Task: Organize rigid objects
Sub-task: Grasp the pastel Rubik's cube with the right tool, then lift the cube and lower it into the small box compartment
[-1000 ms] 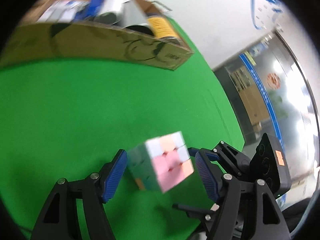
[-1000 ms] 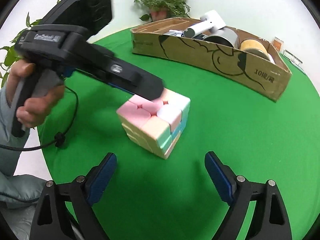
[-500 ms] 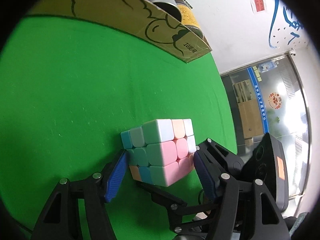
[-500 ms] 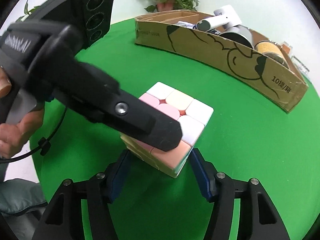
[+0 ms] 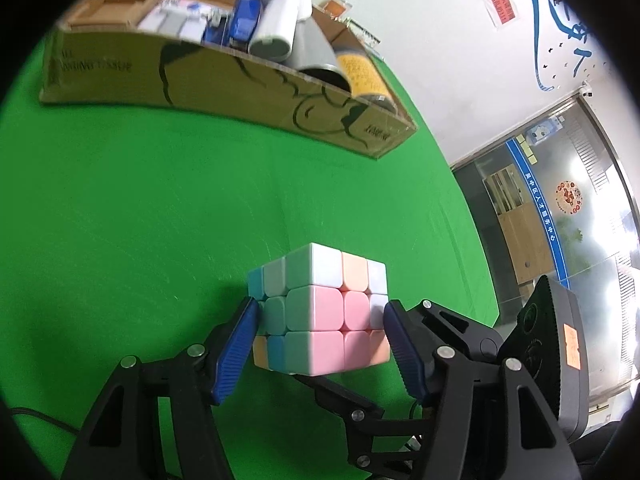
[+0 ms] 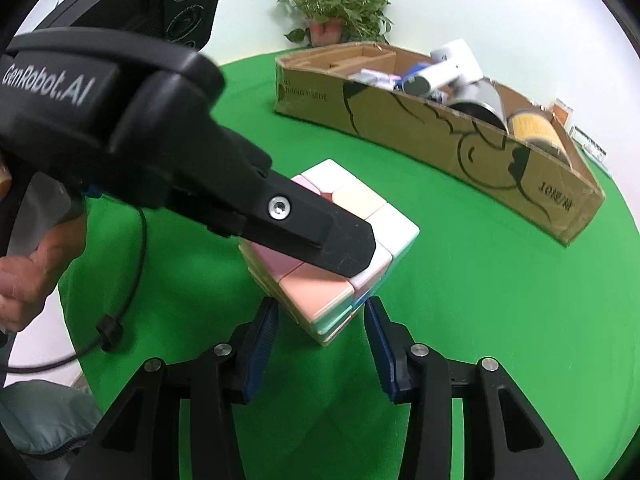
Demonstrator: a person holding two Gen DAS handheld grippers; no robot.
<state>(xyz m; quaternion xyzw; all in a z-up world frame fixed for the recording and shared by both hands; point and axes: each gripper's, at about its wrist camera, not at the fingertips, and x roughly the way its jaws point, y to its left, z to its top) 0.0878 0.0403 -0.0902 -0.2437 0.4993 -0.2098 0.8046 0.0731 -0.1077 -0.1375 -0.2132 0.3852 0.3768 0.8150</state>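
A pastel puzzle cube sits between the blue pads of my left gripper, which is shut on its sides. In the right wrist view the same cube is partly covered by the left gripper's black finger. My right gripper is closed in on the cube's lower near corner, pads touching or nearly touching it. A long cardboard box holding rigid items stands at the far side of the green cloth and also shows in the right wrist view.
The box holds a white cylinder, a grey can, a yellow-labelled roll and small packages. A potted plant stands behind the box. A black cable hangs at the table's left edge. A glass door is right.
The right gripper has moved in and narrowed from wide open to clamping the cube's lower corner. The left gripper stays shut on the cube, which has turned and steadied.
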